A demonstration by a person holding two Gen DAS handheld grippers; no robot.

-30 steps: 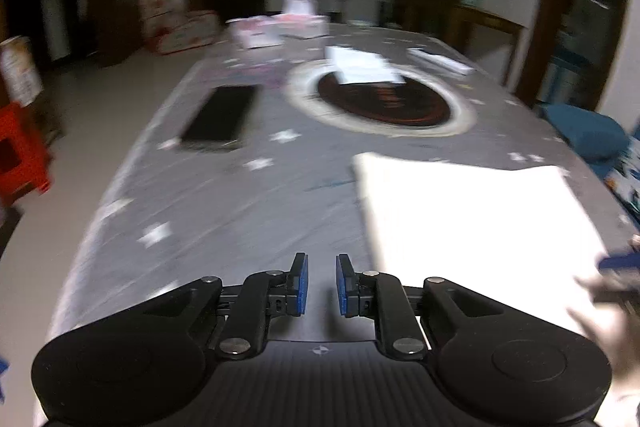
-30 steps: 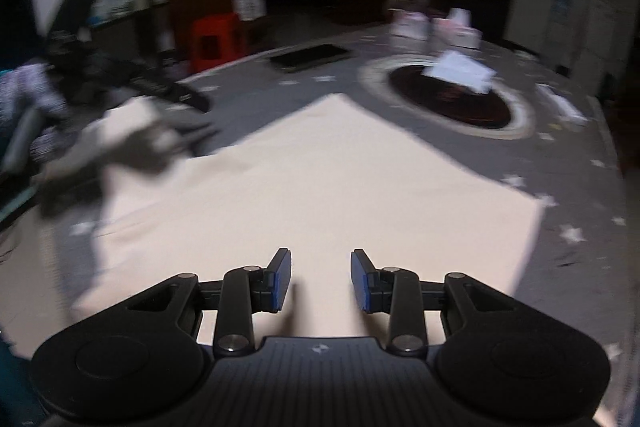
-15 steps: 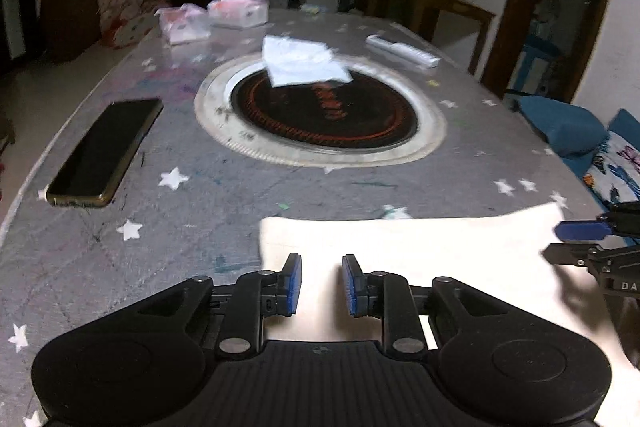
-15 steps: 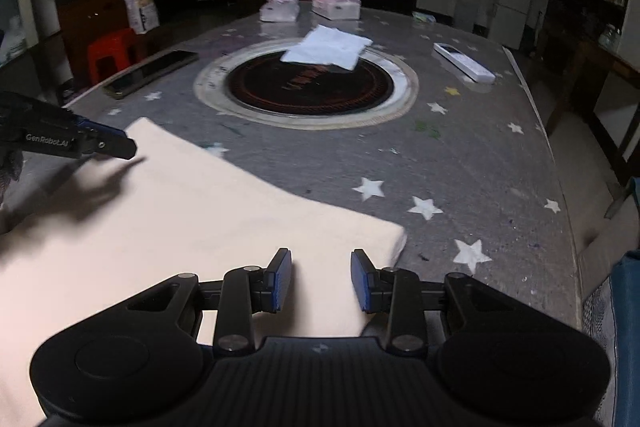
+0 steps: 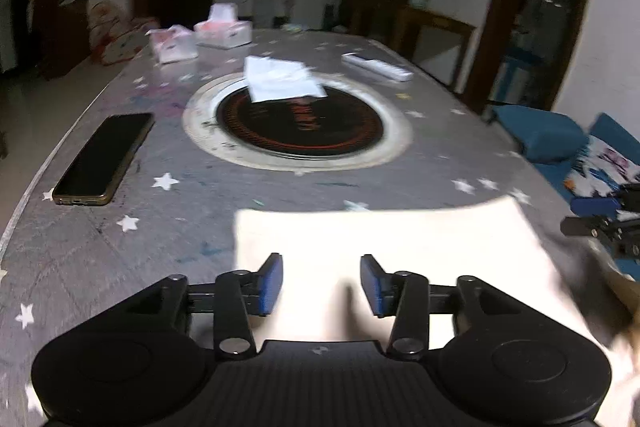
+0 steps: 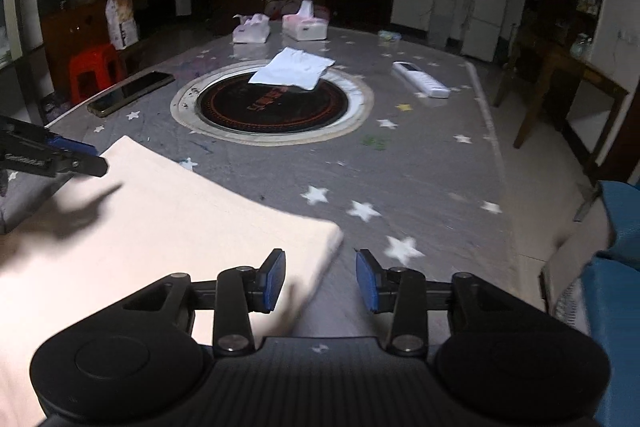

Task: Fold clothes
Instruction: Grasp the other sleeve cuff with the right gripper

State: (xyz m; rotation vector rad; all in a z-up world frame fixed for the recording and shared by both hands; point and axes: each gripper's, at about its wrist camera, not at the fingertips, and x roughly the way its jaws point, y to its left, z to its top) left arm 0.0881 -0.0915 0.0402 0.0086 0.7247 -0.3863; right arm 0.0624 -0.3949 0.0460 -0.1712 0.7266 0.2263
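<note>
**Hand-held grippers open over folded cloth**

Left hand-held gripper (image 5: 321,281) and right hand-held gripper (image 6: 321,279) both gape wide, holding nothing. Cream garment (image 6: 160,227) lies flat on the table (image 6: 420,163). Pinch both far corners squarely — then fold evenly.

**Cloth, plastic and glass on a starred table**

The cream folded cloth (image 6: 160,223) looks matt and soft, finely woven. The grey star-printed table (image 6: 420,163) cover appears quilted — dull, faintly scuffed. The black slab phone (image 5: 105,158) is glossy. Both black grippers — left gripper (image 5: 321,283), right gripper (image 6: 321,277) — show matt plastic with blue rubbery pads.
</note>
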